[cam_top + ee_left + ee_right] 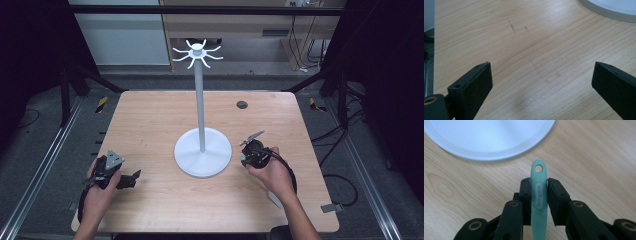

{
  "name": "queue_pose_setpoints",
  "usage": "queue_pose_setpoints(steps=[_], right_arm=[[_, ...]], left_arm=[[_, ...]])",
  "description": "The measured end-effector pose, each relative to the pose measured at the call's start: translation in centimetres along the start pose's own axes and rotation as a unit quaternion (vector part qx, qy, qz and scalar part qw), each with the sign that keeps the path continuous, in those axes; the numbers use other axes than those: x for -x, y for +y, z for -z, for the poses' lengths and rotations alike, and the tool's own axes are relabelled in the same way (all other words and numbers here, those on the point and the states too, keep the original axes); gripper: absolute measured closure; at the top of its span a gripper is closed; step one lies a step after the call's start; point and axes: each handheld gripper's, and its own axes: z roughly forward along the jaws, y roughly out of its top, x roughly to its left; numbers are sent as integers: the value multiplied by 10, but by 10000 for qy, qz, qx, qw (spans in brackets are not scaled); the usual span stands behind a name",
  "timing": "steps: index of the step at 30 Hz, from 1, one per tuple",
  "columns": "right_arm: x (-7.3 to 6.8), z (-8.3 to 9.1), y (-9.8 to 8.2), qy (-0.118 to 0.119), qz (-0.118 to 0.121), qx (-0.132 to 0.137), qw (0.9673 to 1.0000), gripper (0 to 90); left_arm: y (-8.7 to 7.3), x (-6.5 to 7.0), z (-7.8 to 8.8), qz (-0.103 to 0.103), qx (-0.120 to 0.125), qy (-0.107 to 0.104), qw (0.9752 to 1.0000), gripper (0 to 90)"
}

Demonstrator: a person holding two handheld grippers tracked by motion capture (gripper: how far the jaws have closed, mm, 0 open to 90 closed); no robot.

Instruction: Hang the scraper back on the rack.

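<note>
Right claw (539, 195) clamped on mint-green handle (539, 195), hanging hole at tip, held above counter (150, 120) just beside white stand base (489, 140). Left claw (541, 82) wide, nothing between jaws, low over bare wood near stand.

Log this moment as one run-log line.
left hand-held gripper: open, empty, over table | right hand-held gripper: shut on green handle | white stand: hooks bare

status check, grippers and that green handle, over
Right gripper shut on mint-green plastic handle with hang hole. Left gripper open, empty. White hook stand just ahead; path clear.
</note>
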Motion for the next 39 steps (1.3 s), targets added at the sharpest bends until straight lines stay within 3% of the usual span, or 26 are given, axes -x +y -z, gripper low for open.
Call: queue_pose_setpoints(steps=[4,8,14,34,39], right_arm=[[5,17,-4,47,-227,488,9985,744],[11,33,-4,168,-490,987,9938,744],[11,55,0,130,-450,1420,9888,745],[6,94,20,-66,-295,1987,9796,747],[1,104,30,-53,-168,2207,9752,747]], left_arm=[[0,-1,0,13,-6,12,10000,29],[0,0,0,11,-9,12,10000,29],[0,0,0,6,-10,13,10000,29],[0,-1,0,18,-1,14,10000,29],[0,-1,1,18,0,20,10000,29]])
